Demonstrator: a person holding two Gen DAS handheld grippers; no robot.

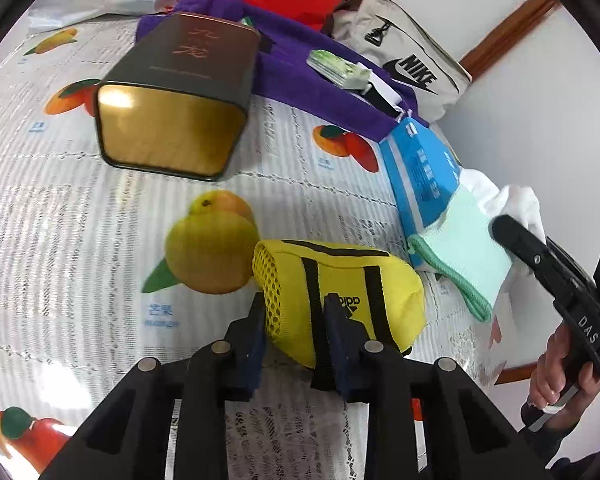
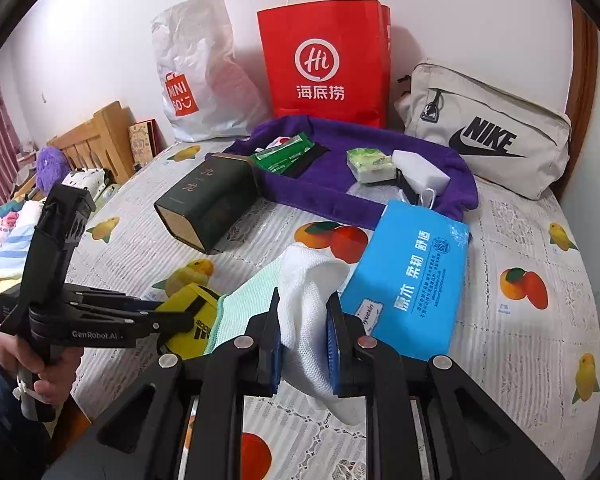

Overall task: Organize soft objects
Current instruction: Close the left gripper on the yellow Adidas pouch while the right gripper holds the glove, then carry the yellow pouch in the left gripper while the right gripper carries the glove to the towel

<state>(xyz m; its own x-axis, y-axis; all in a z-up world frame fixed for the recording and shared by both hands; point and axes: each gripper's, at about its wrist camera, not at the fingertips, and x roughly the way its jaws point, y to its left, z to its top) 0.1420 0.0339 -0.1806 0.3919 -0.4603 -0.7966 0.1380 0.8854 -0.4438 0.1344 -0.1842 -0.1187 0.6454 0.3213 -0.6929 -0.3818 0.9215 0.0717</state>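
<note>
A yellow adidas pouch [image 1: 340,292] lies on the fruit-print bed cover. My left gripper [image 1: 296,320] is closed on its near end; it also shows in the right wrist view [image 2: 172,320] with the pouch [image 2: 196,316]. My right gripper [image 2: 306,320] is shut on a white cloth [image 2: 304,280], which lies over a mint-green cloth [image 2: 244,300]. In the left wrist view the mint cloth [image 1: 464,248] and white cloth [image 1: 512,200] lie at the right, with the right gripper's fingers [image 1: 516,236] on them.
A dark tin box [image 2: 204,200] lies on its side. A blue tissue pack [image 2: 412,280] lies right of the cloths. A purple towel [image 2: 340,196] holds small packets. Behind stand a red paper bag [image 2: 324,60], a white plastic bag [image 2: 200,72] and a grey Nike bag [image 2: 488,132].
</note>
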